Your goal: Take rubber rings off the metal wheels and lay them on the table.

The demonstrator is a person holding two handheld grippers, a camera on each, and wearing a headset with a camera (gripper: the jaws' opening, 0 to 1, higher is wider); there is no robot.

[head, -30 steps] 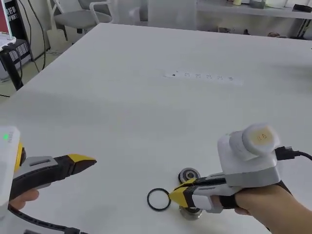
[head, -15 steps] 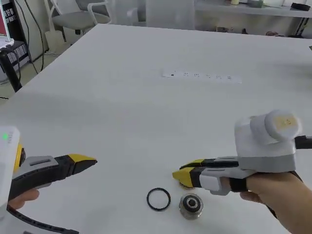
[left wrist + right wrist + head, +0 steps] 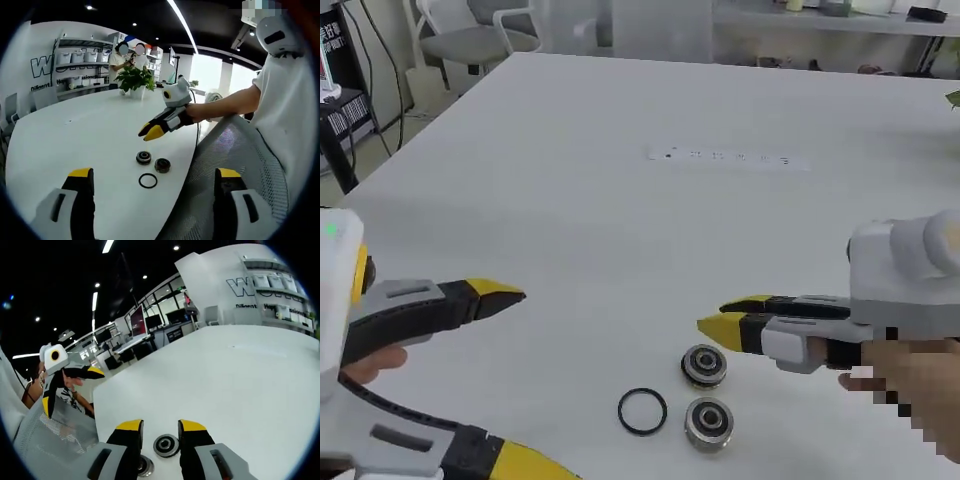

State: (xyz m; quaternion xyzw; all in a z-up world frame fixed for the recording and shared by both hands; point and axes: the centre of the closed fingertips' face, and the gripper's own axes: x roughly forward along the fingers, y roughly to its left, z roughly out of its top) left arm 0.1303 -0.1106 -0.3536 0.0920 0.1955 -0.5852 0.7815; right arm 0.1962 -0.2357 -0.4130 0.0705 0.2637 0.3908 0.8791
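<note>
Rubber ring [image 3: 642,411] lies beside two metal wheels [image 3: 704,365] — right claw [image 3: 712,314] near

Left claw [image 3: 152,175] gapes wide; right claw [image 3: 161,426] narrowly parted.

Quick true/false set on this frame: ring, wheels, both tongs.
1. One rubber ring lies flat on the table, off the wheels. True.
2. Three metal wheels sit on the table. False: there are two, a far wheel and a near wheel.
3. The right tongs grip a wheel. False: they hover beside the far wheel and hold nothing.
4. The left tongs are wide open. True.
5. The ring rests on top of the near wheel. False: it lies beside that wheel, with a gap between them.
</note>
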